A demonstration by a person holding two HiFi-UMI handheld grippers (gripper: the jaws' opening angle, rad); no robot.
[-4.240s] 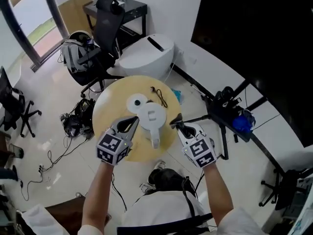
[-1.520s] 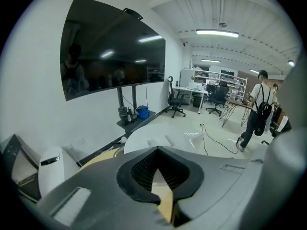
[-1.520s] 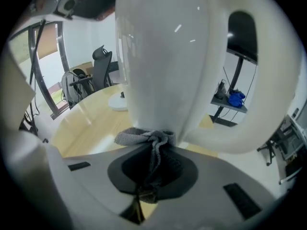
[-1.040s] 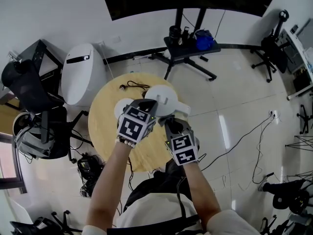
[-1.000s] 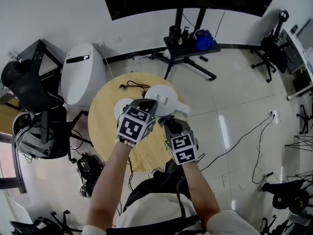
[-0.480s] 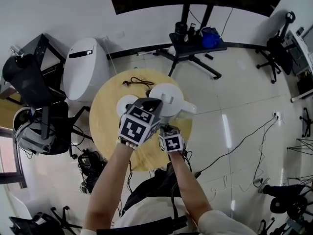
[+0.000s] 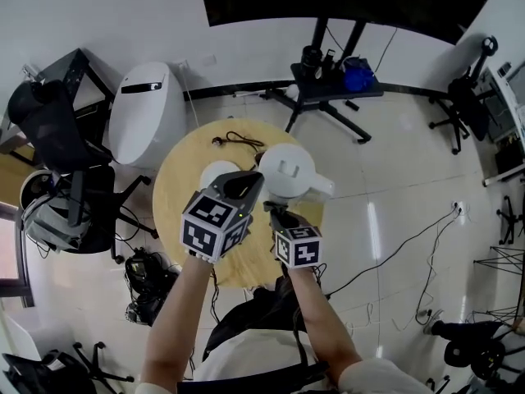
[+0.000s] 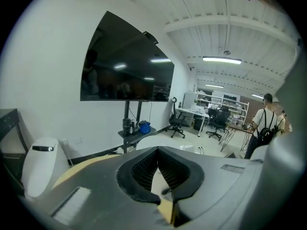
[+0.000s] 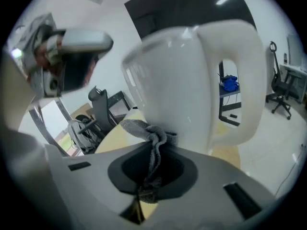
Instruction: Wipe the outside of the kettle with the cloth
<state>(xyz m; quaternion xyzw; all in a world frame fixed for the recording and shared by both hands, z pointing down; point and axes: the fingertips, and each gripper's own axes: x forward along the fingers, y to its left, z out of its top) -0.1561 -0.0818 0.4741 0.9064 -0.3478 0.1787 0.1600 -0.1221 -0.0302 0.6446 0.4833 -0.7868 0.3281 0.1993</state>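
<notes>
- Your right claw (image 7: 273, 212) was clenched on the cloth (image 9: 151, 137), with a twisted fold pinched between the pads and a loose bunch spilling out past the tips.
- That cloth looked soft, limp and light. It would likely fold back under pressure, so I'd judge a grip close to the bunch better than one leaving a long tail.
- The kettle (image 9: 184, 75) stood upright on the table (image 7: 176, 191), dead ahead of that claw and filling its view.
- The bunch lay against the kettle's lower wall, right off the tips. It seemed to touch, though I couldn't swear to it.
- The handle (image 9: 249, 75) sat off to that claw's right, and the wall facing you was bare and glossy.
- Smooth plastic like that would probably be slippery, and a light kettle could slide when pushed. The handle looked like the place to steady it.
- Your left claw (image 7: 246, 183) was clenched on nothing, jaws together. It hovered over the table with the kettle just to its right, and I saw no contact.
</notes>
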